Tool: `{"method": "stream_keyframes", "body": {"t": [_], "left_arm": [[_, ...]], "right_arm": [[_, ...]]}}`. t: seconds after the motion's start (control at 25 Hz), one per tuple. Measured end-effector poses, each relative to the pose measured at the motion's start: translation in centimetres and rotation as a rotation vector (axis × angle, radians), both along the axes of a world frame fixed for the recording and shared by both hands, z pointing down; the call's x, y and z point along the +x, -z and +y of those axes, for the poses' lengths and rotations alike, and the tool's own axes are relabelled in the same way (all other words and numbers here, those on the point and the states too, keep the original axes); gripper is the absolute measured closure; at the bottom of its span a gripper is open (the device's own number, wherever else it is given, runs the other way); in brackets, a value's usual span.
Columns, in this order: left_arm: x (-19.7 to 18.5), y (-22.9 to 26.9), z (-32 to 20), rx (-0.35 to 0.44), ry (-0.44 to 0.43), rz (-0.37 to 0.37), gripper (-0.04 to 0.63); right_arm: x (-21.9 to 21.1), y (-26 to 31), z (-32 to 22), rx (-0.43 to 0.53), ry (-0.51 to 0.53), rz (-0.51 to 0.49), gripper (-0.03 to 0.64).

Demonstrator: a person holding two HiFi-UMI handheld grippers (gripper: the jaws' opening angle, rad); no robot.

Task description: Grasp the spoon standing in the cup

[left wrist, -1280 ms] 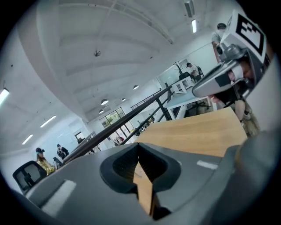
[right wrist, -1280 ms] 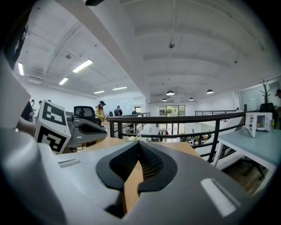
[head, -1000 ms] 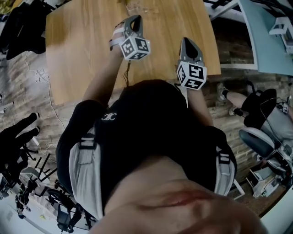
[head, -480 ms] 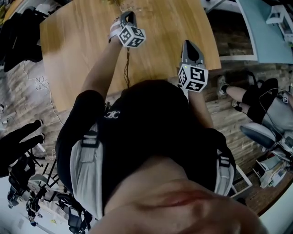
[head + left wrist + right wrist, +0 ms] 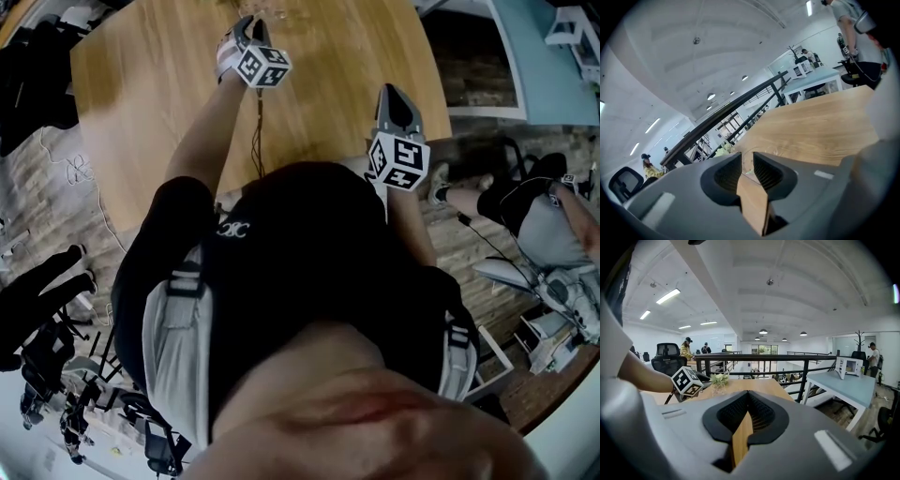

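Observation:
My left gripper (image 5: 249, 26) is stretched out to the far edge of the wooden table (image 5: 150, 84). Its jaws stand a narrow gap apart (image 5: 746, 157), with only a sliver of clear glass (image 5: 747, 170) showing in that gap. In the right gripper view a small clear glass with green sprigs (image 5: 719, 380) stands on the table just right of the left gripper's marker cube (image 5: 687, 381). I cannot make out a spoon in any view. My right gripper (image 5: 394, 92) hovers over the table's near right part, its jaws closed together (image 5: 747, 394) on nothing.
A black railing (image 5: 764, 358) runs behind the table's far edge. A pale blue table (image 5: 843, 383) with a white box stands to the right. Office chairs (image 5: 668, 359) and people are in the background; a seated person (image 5: 544, 220) is at the right.
My left gripper has moved away from me, from the table's middle to its far edge. The right gripper has hardly moved.

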State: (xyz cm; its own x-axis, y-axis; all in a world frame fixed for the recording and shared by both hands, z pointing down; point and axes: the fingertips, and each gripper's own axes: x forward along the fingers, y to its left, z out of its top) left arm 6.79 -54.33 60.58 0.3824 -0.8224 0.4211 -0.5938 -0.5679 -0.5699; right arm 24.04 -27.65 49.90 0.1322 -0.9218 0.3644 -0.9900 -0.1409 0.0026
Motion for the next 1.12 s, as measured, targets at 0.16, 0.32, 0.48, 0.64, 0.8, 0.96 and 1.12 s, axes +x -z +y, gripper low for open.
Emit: {"method": "stream_keyframes", "body": {"t": [0.16,0.32,0.48,0.64,0.8,0.96,1.12], "left_arm": [[-1.4,-1.3,-1.3,-0.015,0.08,0.019,0.506],[-1.9,-2.5,-2.2,-0.039,0.111,0.039,0.506],[-1.9,-3.6,-2.8,-0.073,0.086,0.113,0.505],[-1.0,-3.6,-3.2,-0.081,0.04,0.186,0.505],[-0.6,-4.1,-3.3,-0.11,0.023,0.222,0.505],[-1.1,-4.8,-3.5,-0.125,0.039,0.241,0.509],[-1.1,-4.8,-3.7,-0.137,0.055,0.296,0.513]], "right_arm": [[0.3,-0.6,-0.2,-0.019,-0.01,0.0,0.617],[0.5,-1.3,-0.2,-0.047,-0.015,-0.001,0.617],[0.1,-1.8,-0.2,-0.07,-0.012,0.013,0.617],[0.1,-1.8,-0.5,-0.084,-0.001,0.03,0.617],[-0.1,-1.5,-0.5,-0.088,-0.005,0.051,0.617],[-0.6,-1.6,-0.4,-0.095,-0.017,0.056,0.617],[-0.5,-1.4,-0.2,-0.102,-0.017,0.064,0.617]]}}
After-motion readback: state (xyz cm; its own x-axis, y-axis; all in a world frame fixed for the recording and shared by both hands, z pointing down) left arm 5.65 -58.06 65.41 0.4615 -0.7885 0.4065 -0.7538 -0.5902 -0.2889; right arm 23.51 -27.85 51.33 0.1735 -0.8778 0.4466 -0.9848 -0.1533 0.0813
